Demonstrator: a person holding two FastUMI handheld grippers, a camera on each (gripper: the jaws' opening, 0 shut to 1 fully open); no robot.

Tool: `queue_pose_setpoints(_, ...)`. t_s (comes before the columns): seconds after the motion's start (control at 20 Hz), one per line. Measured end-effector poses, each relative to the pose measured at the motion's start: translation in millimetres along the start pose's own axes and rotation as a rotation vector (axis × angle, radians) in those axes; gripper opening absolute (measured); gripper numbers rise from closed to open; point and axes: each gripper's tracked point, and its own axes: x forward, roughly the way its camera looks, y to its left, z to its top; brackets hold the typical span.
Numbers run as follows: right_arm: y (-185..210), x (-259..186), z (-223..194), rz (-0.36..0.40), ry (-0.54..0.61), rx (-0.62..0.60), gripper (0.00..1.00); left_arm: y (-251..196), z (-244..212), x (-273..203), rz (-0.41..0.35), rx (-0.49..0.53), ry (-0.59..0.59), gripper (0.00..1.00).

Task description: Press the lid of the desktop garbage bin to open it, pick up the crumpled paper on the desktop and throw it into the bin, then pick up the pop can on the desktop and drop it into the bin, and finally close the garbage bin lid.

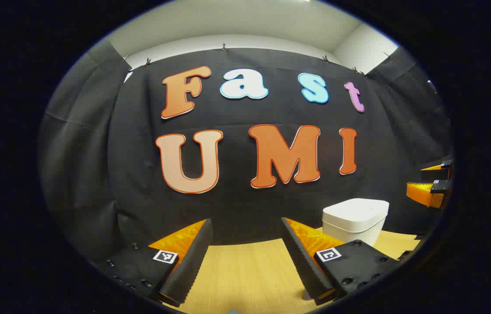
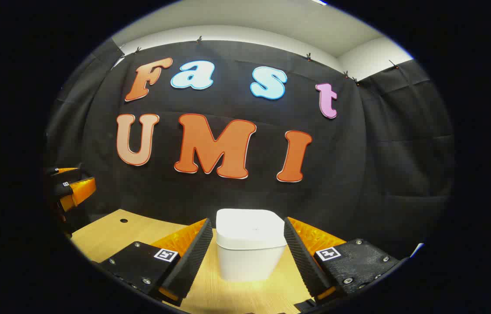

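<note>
The white, rounded plastic garbage bin [image 2: 250, 248] stands lid-down on the pale wooden counter [image 2: 110, 233]. The right claw [image 2: 248, 257] is spread, framing it untouched. The left claw [image 1: 245, 257] is spread and holds nothing.

Table [image 1: 249, 270]: light wood-grain top, running back to the foot of the booth wall; in the right gripper view a small dark round hole [image 2: 123, 220] sits in its far left part.
Booth wall [image 1: 97, 165]: black cloth, hanging in soft folds and creases across the back and round both sides.
Clips [image 1: 223, 46]: small ones along the cloth's top edge, pinning it up.
Room wall [image 1: 236, 41]: pale strip above the cloth.
Ceiling [image 2: 249, 17]: plain, pale, meeting the room wall above.
</note>
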Motion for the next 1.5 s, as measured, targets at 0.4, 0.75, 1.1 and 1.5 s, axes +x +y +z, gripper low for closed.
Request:
queue_pose_setpoints(0.4,18,17,2,0.103,0.004,-0.008,0.99,5,6,-6,0.054,0.006,0.014,1.00)
queue_pose_setpoints(0.75,16,13,-8,0.105,0.042,-0.005,0.99,-14,-18,-6,0.001,-0.001,0.081,0.99)
queue_pose_setpoints(1.1,1,17,-2,0.061,0.045,-0.007,0.99,-21,-19,-1,-0.030,0.020,0.077,0.99)
queue_pose_setpoints(1.5,-22,31,16,-0.038,0.066,0.000,0.99,-5,-25,1,-0.045,0.032,0.075,0.99)
